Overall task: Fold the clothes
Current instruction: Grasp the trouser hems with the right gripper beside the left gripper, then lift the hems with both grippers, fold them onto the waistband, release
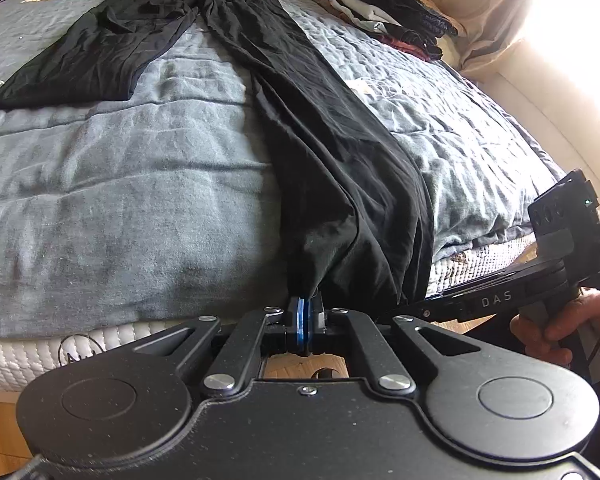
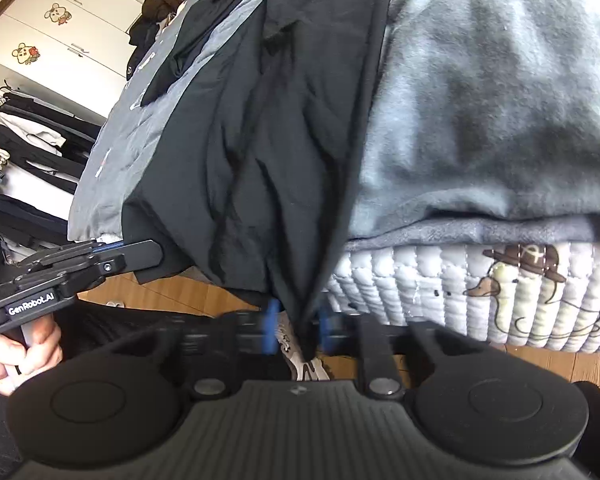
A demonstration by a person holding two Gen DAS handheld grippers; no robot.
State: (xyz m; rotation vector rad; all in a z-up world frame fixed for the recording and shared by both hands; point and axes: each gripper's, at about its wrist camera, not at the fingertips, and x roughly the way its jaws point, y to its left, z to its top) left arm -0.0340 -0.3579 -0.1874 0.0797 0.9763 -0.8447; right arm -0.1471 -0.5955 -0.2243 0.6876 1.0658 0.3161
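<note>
The left gripper [image 1: 303, 318] has its blue pads pinched together on a hem corner of the black trousers [image 1: 300, 120], the right gripper [image 2: 296, 330] stands part-open around the other corner, and the thin, limp, likely slippery garment drapes off the bed [image 1: 120, 208], best held at hem corners.

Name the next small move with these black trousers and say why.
Probably close the right gripper on the hem. Its blue pads stand apart with a fold of the black trousers hanging between them, while the left gripper is already shut on the other corner of that leg end at the edge of the bed.
</note>
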